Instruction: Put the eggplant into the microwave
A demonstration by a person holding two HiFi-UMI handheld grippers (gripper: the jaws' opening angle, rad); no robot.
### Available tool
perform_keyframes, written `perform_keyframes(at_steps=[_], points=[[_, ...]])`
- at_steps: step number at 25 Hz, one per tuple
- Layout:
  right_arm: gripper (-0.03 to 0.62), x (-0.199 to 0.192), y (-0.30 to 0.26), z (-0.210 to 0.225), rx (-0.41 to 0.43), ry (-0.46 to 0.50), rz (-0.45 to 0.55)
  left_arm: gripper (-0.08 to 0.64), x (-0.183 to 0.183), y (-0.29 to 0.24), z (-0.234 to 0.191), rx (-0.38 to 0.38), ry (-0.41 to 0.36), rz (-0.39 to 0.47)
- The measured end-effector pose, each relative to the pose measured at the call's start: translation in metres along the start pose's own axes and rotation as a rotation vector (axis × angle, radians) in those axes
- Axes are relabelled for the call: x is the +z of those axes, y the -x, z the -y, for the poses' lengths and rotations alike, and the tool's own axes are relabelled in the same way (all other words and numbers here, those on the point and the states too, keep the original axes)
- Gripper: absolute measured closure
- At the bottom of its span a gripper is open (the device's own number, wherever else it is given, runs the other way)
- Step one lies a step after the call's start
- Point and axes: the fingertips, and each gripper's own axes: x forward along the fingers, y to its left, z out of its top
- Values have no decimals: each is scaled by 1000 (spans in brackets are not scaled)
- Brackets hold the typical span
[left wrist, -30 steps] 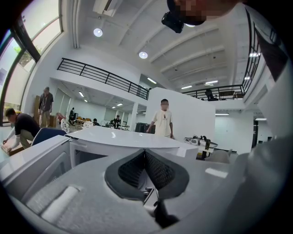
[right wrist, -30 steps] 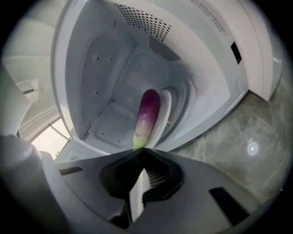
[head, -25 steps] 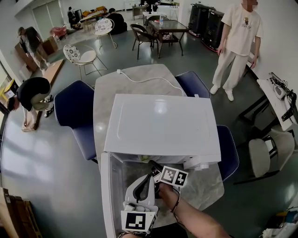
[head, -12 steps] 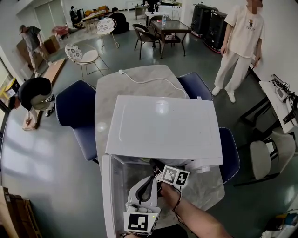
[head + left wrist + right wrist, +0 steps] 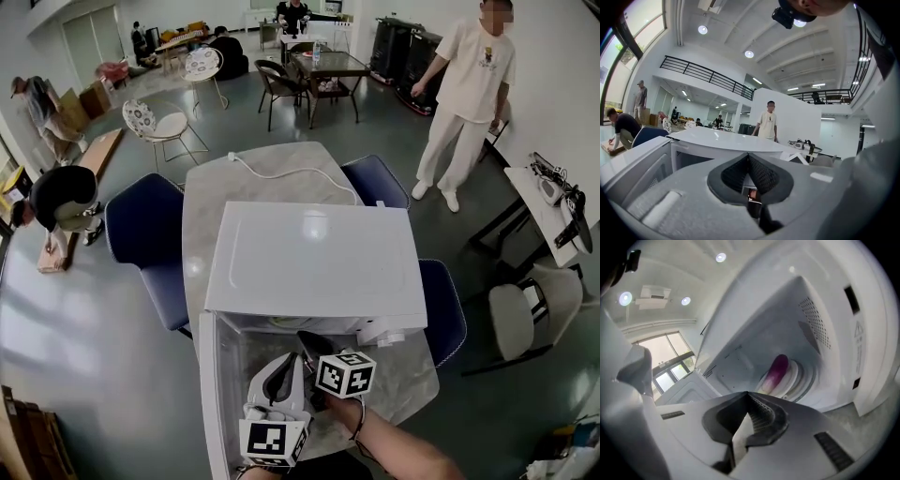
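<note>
The white microwave (image 5: 314,253) stands on the marble table with its door (image 5: 220,394) swung open to the left. Inside, in the right gripper view, the purple eggplant (image 5: 774,372) lies on the white turntable plate (image 5: 797,376). My right gripper (image 5: 748,394) is shut with nothing in it, just outside the cavity and apart from the eggplant. In the head view the right gripper (image 5: 307,339) points into the opening. Beside it, the left gripper (image 5: 292,364) hangs near the open door. Its jaws meet in the left gripper view (image 5: 748,155) and hold nothing.
A white power cord (image 5: 291,161) runs across the table (image 5: 244,178) behind the microwave. Blue chairs (image 5: 141,225) stand at both sides of the table. A person (image 5: 464,84) stands at the back right, and others are farther off.
The right gripper has lifted a little and rolled, so its marker cube shows a different face. The left gripper has stayed put.
</note>
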Motion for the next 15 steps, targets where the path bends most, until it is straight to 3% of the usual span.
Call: perform_keyframes(at_steps=[8, 15], points=[[591, 40, 63, -49, -11, 234, 56, 554, 15, 18, 11, -34, 12, -17], [591, 54, 97, -72, -33, 314, 64, 554, 33, 33, 29, -64, -3, -3]])
